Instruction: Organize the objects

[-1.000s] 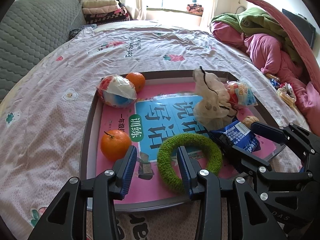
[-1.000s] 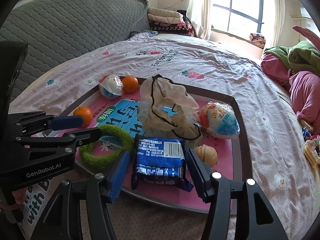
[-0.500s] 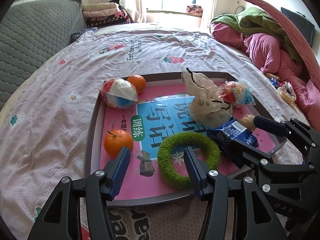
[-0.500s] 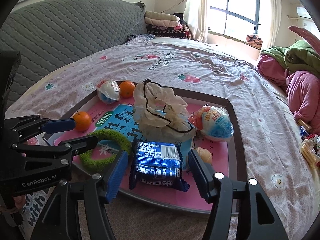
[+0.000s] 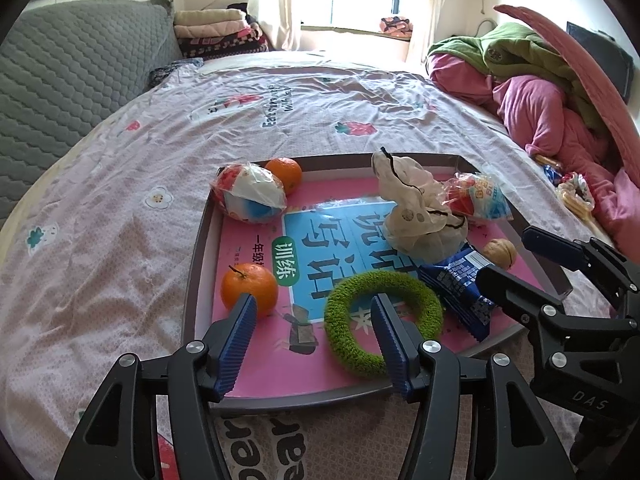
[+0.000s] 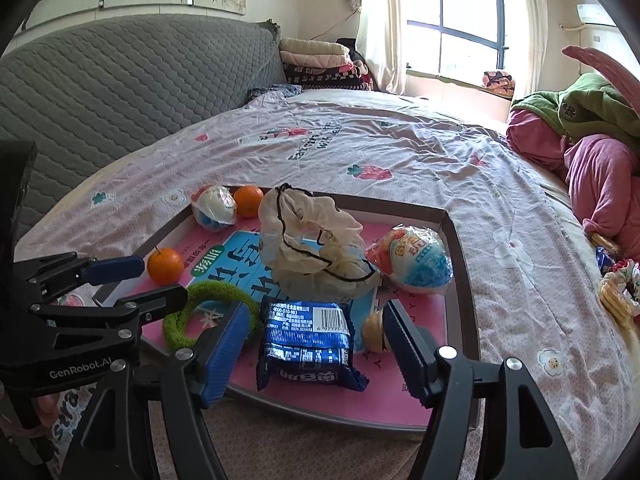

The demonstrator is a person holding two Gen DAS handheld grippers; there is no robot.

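A shallow brown tray (image 5: 192,264) with a pink and blue book as its floor lies on the bed. On it are two oranges (image 5: 250,290), a green fuzzy ring (image 5: 384,316), a blue snack packet (image 6: 306,346), a cream drawstring pouch (image 6: 312,248), two wrapped toy eggs (image 6: 412,260) and a walnut (image 5: 500,253). My left gripper (image 5: 312,344) is open and empty above the tray's near edge, between the orange and the ring. My right gripper (image 6: 316,352) is open and empty, its fingers either side of the blue packet.
The bed has a pink floral sheet (image 5: 280,112). A grey quilted headboard (image 6: 120,92) is at the left. Pink and green bedding (image 5: 540,92) is piled at the right, with small snack packets (image 6: 616,280) beside it. Folded blankets (image 6: 320,64) sit at the far end.
Both grippers have drawn back and risen a little from the tray, so the objects look smaller and farther. Both stay open. Nothing on the tray has moved.
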